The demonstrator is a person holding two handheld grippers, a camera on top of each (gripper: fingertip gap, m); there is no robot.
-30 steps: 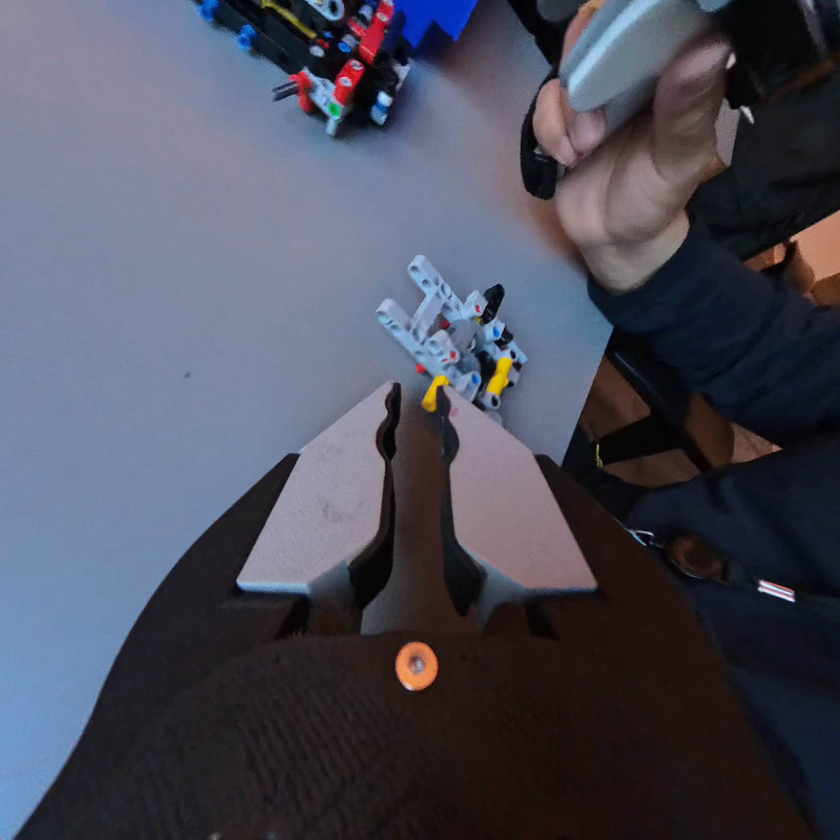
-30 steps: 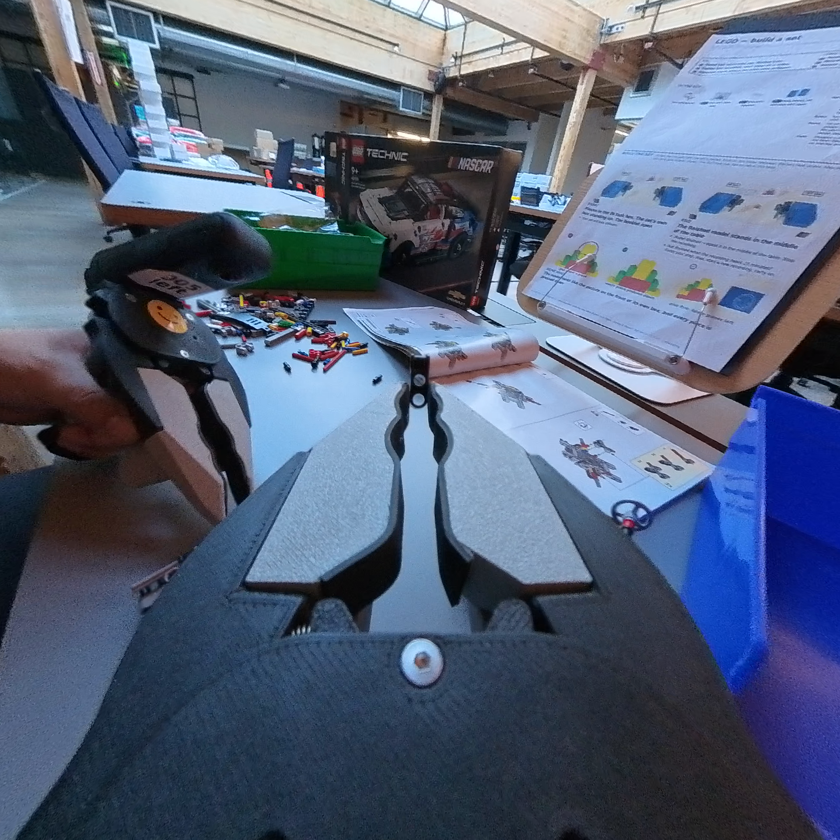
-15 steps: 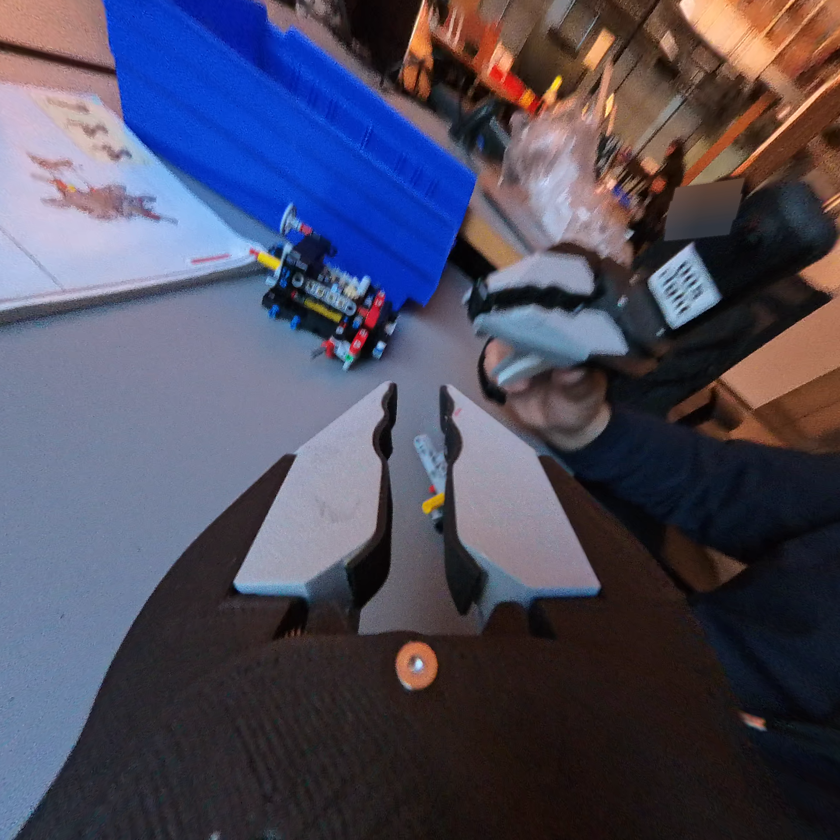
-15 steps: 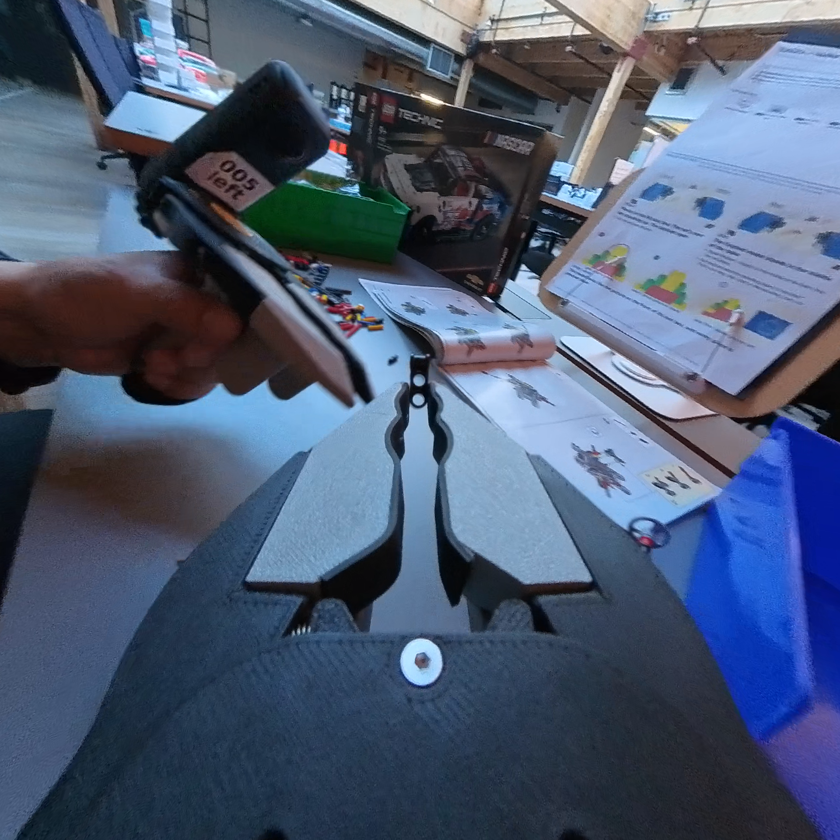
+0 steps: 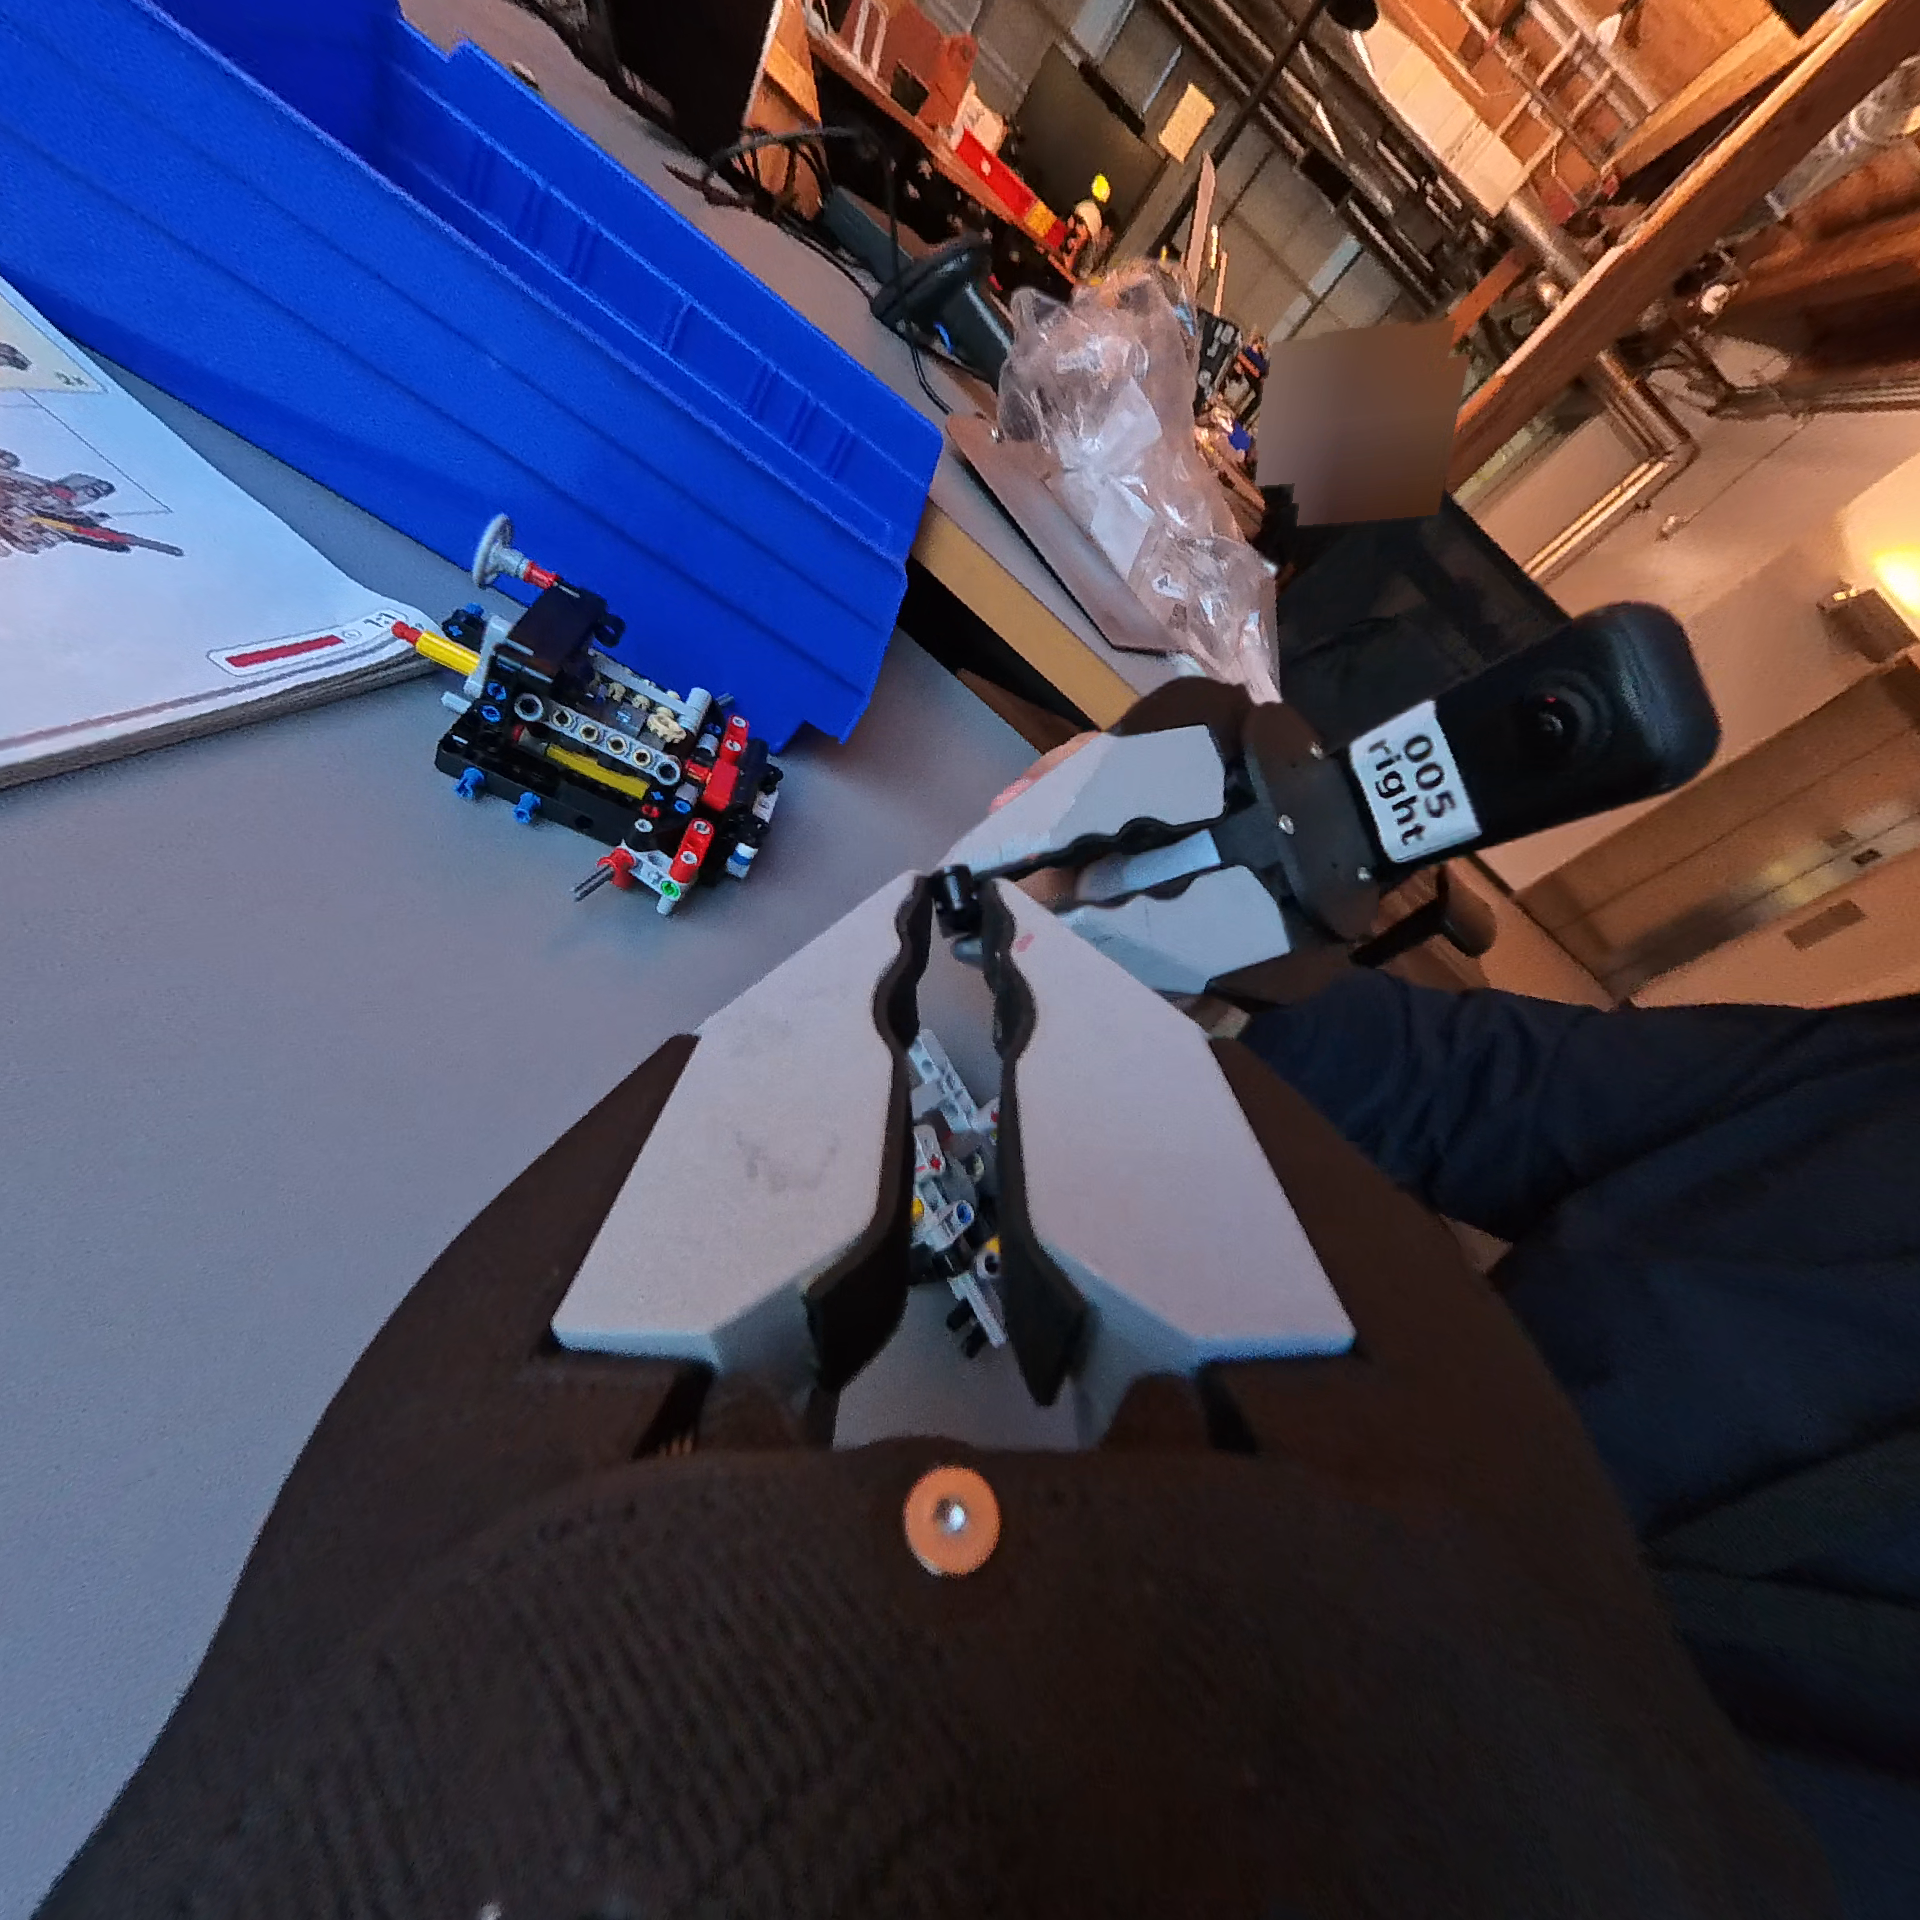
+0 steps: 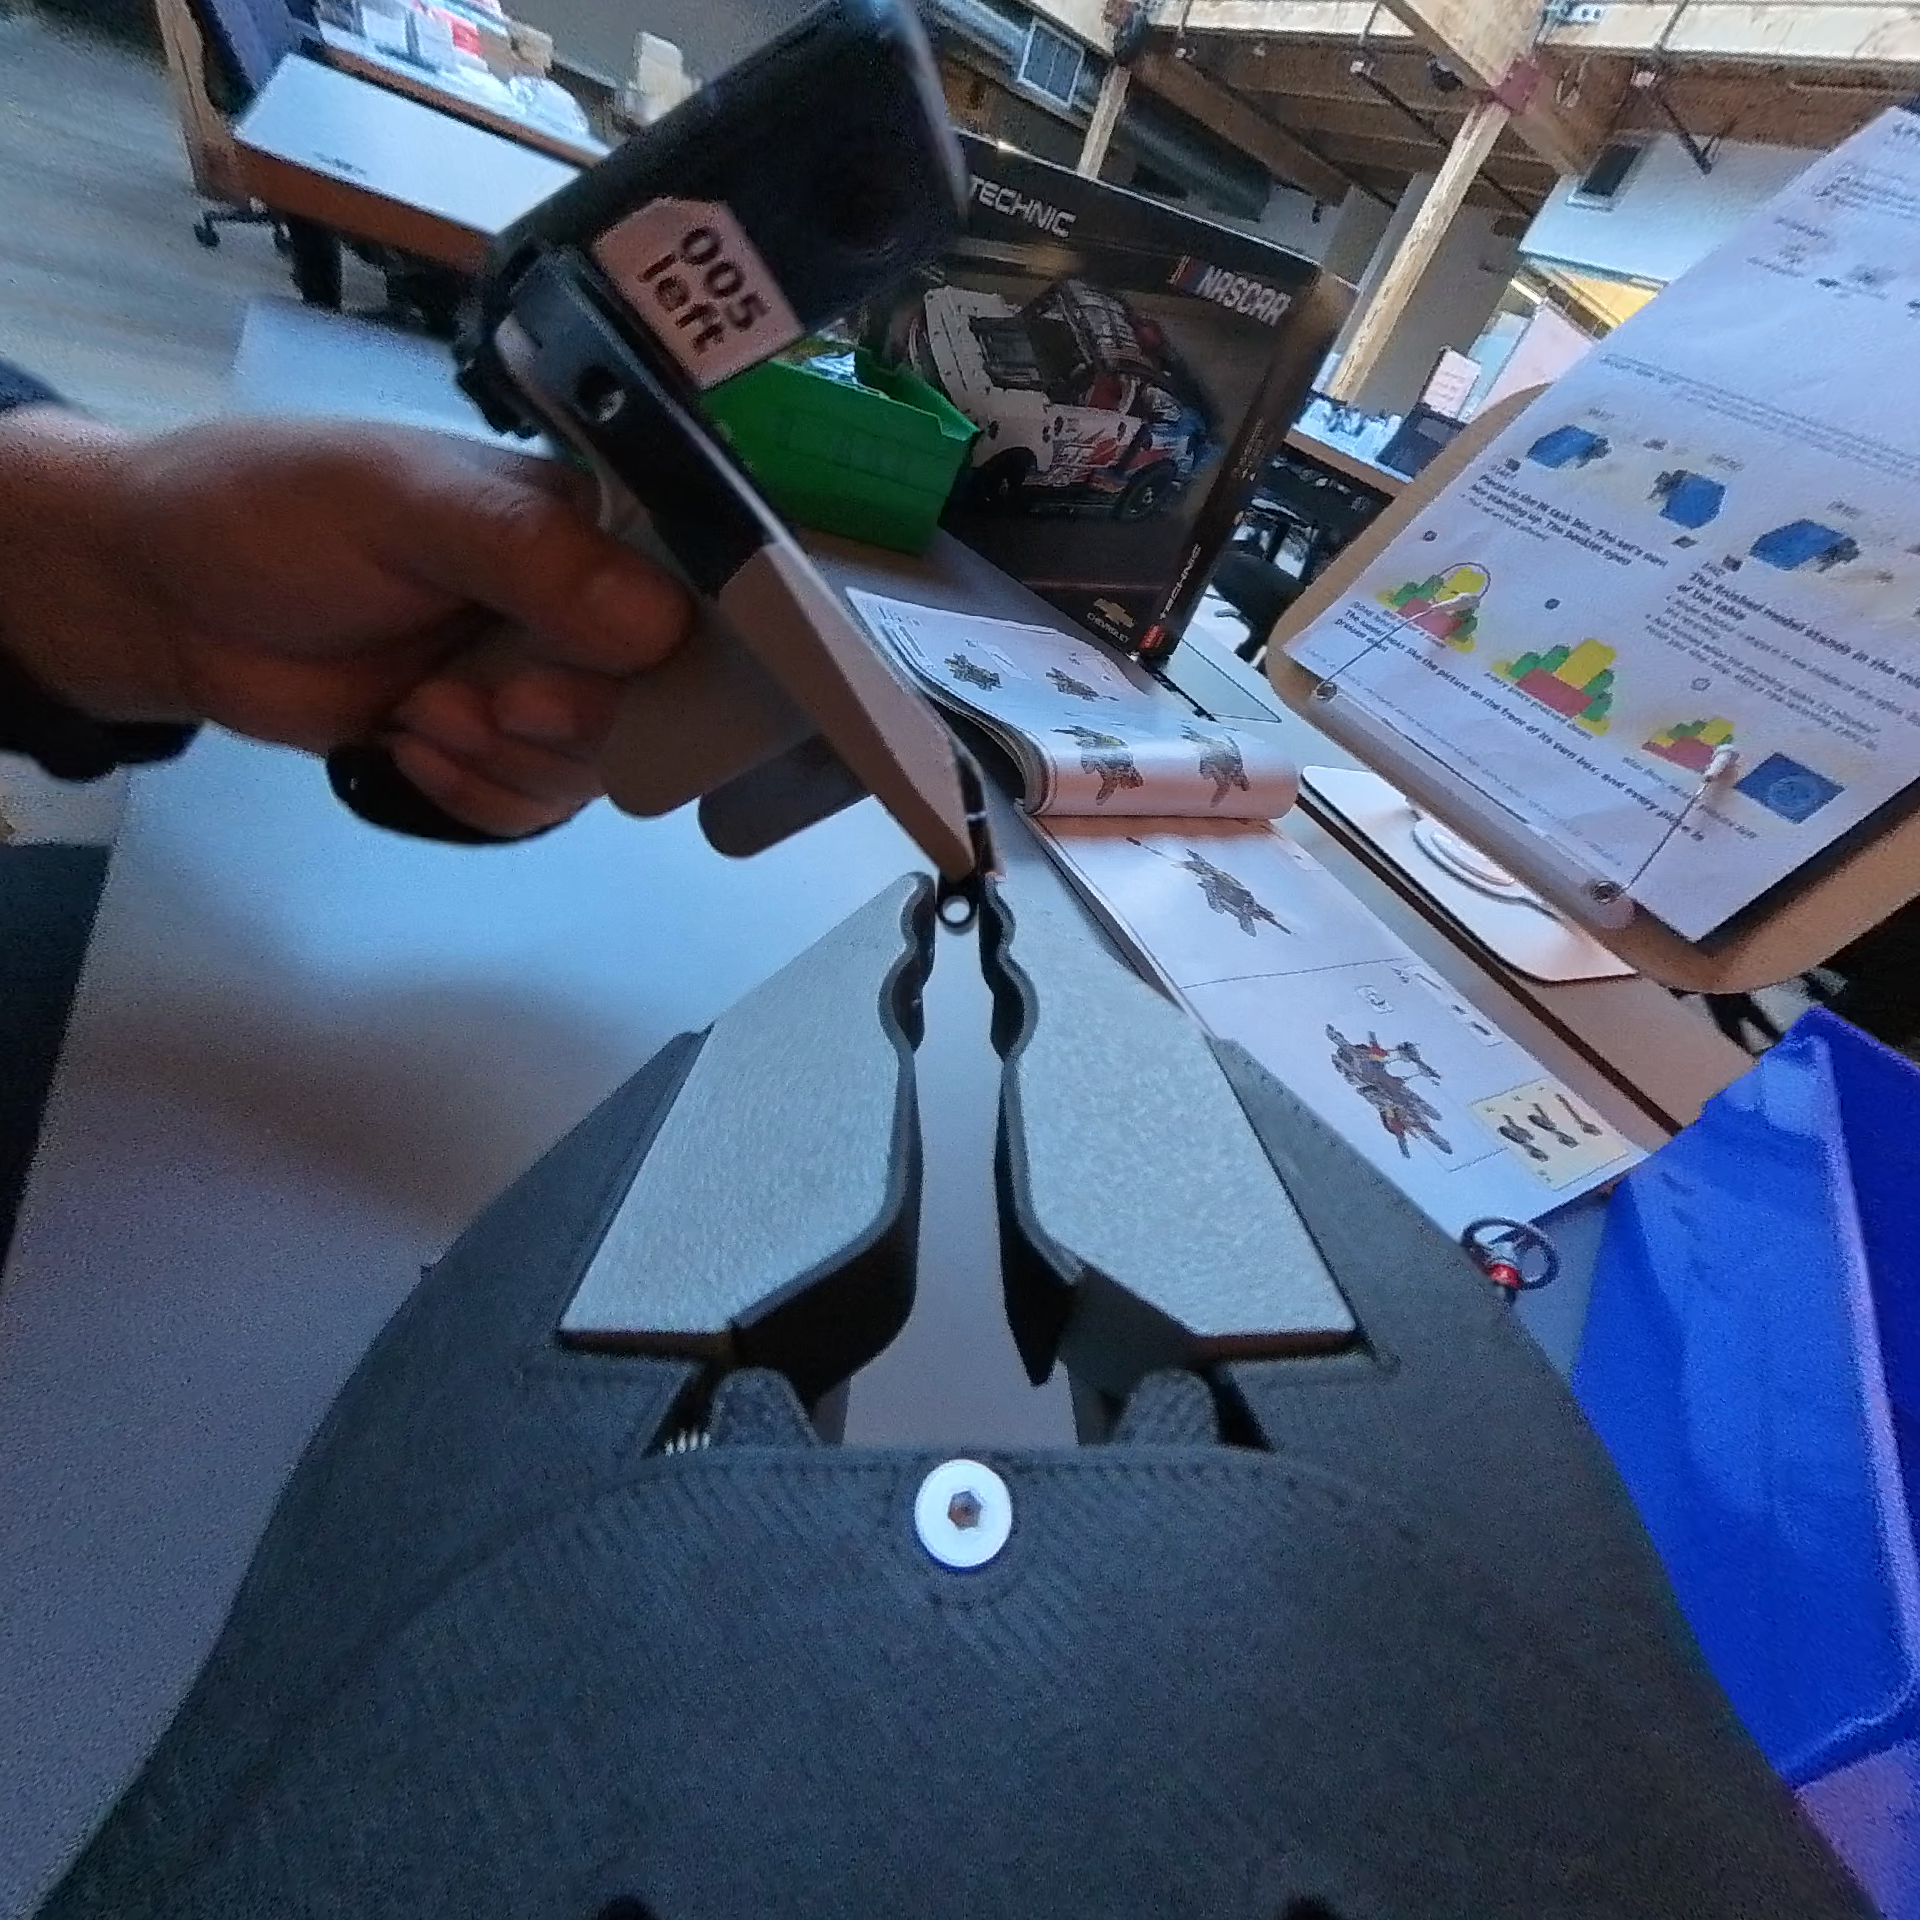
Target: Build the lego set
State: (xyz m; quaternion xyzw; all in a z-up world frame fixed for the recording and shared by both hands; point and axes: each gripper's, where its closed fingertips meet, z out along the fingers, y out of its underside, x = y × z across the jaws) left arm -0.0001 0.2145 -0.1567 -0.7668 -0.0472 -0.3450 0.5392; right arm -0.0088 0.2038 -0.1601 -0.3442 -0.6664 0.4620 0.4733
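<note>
My left gripper [image 5: 951, 906] and my right gripper [image 6: 961, 920] meet tip to tip above the grey table [image 5: 260, 1039]. A small black connector piece [image 5: 951, 894] sits between the left fingertips, and both pads press on it. The right gripper [image 5: 1091, 847] reaches in from the right and pinches the same piece. In the right wrist view the piece shows as a small black ring [image 6: 956, 912] at my right fingertips, with the left gripper [image 6: 971, 868] coming down on it from the upper left. A small grey brick subassembly [image 5: 940, 1143] lies on the table below the left fingers.
A black, red and yellow brick assembly [image 5: 603, 748] stands near a blue bin [image 5: 468, 312], which also shows in the right wrist view [image 6: 1766, 1351]. An open instruction booklet [image 6: 1143, 748], a set box [image 6: 1122, 416], a green bin [image 6: 842, 447] and a sheet on a stand [image 6: 1662, 623] lie beyond. Both grippers' tips are close together, under 4 cm apart.
The left gripper rose from the grey subassembly, swung up to the right gripper and closed on the black piece that the right gripper kept holding.
</note>
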